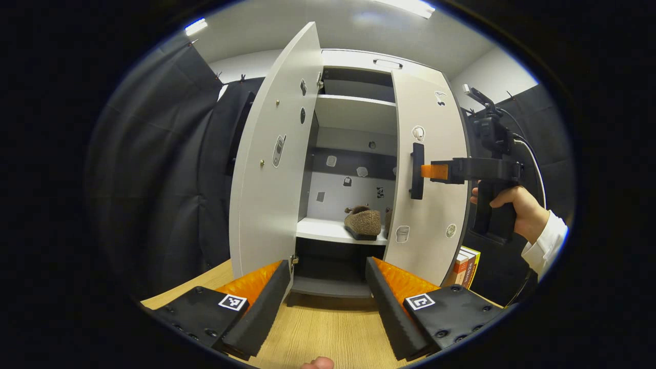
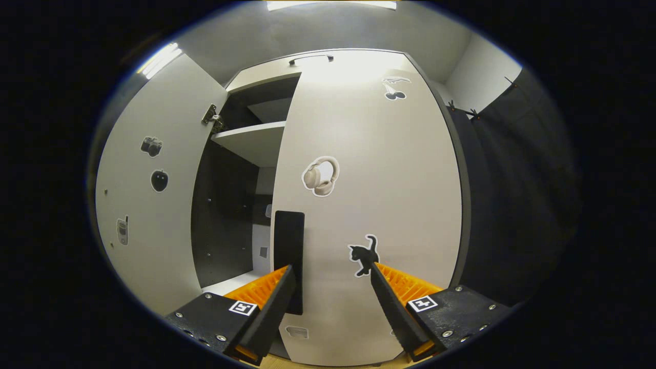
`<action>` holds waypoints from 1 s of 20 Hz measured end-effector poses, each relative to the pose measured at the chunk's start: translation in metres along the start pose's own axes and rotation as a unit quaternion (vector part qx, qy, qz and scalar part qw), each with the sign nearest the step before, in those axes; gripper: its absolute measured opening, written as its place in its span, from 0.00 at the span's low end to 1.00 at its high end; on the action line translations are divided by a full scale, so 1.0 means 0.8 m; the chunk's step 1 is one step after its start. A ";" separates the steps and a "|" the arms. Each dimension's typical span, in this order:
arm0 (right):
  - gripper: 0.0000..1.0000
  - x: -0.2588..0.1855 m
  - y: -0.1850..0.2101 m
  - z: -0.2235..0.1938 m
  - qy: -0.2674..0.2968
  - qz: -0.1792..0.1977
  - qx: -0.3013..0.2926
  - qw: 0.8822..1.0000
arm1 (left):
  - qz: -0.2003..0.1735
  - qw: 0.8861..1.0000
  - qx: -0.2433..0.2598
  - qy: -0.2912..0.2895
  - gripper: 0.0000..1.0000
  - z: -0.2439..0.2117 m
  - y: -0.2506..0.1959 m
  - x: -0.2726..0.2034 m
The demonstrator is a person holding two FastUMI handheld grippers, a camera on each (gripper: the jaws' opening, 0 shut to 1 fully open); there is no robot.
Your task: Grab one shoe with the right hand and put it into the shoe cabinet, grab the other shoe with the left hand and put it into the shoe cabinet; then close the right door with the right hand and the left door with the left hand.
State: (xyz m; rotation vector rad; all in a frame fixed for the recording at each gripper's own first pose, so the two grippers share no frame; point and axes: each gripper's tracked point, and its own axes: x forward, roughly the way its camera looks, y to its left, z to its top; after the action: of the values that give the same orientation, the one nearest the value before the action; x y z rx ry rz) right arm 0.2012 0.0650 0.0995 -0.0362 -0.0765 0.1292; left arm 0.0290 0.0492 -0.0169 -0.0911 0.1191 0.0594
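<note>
Shoe cabinet (image 1: 353, 59): we take this pale, tall cabinet as our landmark; it stands on a wooden table (image 1: 318, 328).
Left door (image 1: 274, 154): swung wide open from the cabinet's left edge, with small stickers on its inner face.
Right door (image 2: 369, 205): nearly closed across the cabinet's right half; we see a headphone sticker (image 2: 321, 176) and a cat sticker (image 2: 365, 254) on its front, and a dark handle (image 2: 288, 256) near its free edge.
Right gripper (image 2: 330, 292): we find its fingers spread apart against the front of the right door, just beside the handle; from the left gripper view a hand (image 1: 515, 207) holds it level at the door.
Left gripper (image 1: 328, 302): fingers apart, gripping nothing, low before the cabinet's open left half.
Shoe (image 1: 363, 222): a brown fuzzy shoe on the cabinet's white middle shelf; a second brown shape beside it is mostly hidden by the right door.
Books (image 1: 466, 266): we see them standing at the cabinet's right foot.
</note>
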 end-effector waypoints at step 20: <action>0.92 -0.142 -0.067 -0.035 0.010 -0.055 0.026 0.998 | 0.131 0.990 -0.011 -0.045 1.00 0.075 0.132 -0.036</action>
State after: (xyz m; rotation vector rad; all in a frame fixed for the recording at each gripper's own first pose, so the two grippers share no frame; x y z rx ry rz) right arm 0.0979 -0.0040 0.0651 0.0184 -0.0548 0.0212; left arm 0.0009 0.1582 0.0369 -0.0948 0.0386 0.3273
